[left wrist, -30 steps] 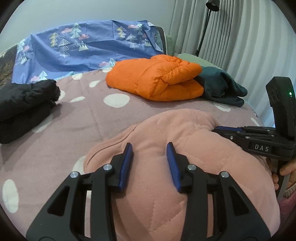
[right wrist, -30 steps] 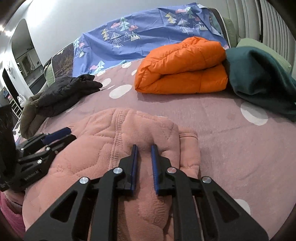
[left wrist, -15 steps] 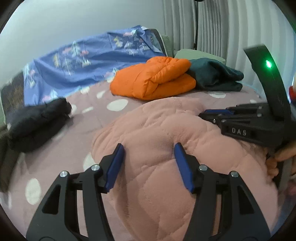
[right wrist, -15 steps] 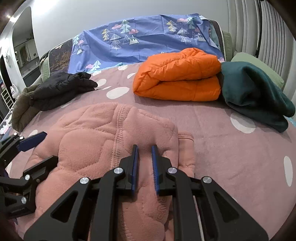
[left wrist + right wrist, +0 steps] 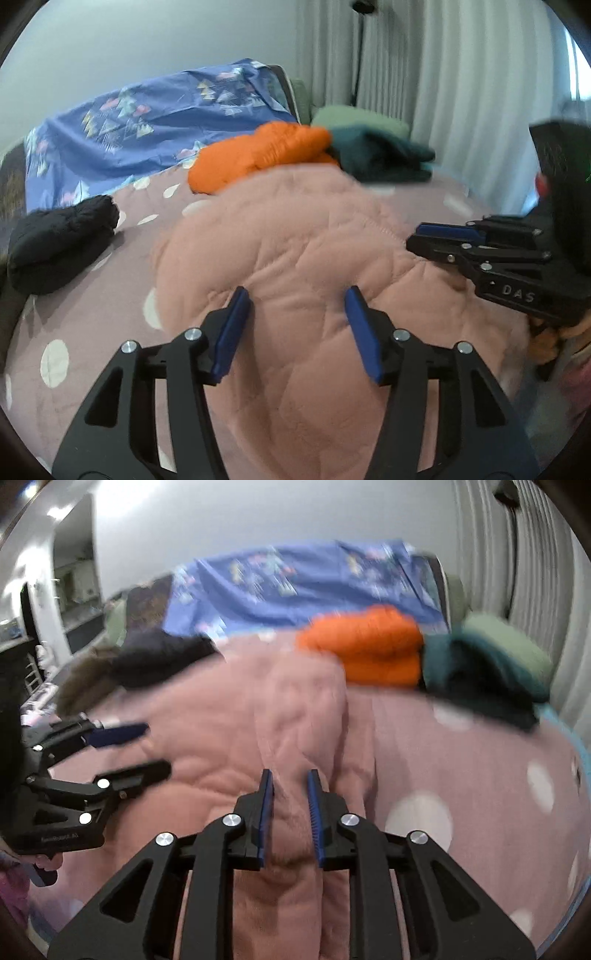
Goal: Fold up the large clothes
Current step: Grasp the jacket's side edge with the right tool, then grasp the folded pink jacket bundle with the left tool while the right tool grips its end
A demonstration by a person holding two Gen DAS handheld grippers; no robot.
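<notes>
A pink quilted garment (image 5: 306, 258) lies bunched on the mauve dotted bedspread (image 5: 92, 306); it also fills the middle of the right wrist view (image 5: 236, 720). My left gripper (image 5: 297, 299) is open above the garment, with nothing between its fingers. My right gripper (image 5: 290, 779) is shut on a ridge of the pink fabric. The right gripper also shows at the right of the left wrist view (image 5: 443, 240). The left gripper shows at the left of the right wrist view (image 5: 147, 747), open.
A folded orange jacket (image 5: 258, 155) and a dark green garment (image 5: 384, 157) lie at the far side of the bed. A black jacket (image 5: 59, 240) lies to the left. A blue patterned sheet (image 5: 147, 129) drapes the headboard. Curtains (image 5: 461, 92) hang on the right.
My left gripper has opened wider and lifted off the pink garment. My right gripper has risen, still holding the pink fabric. Both views now look more level across the bed.
</notes>
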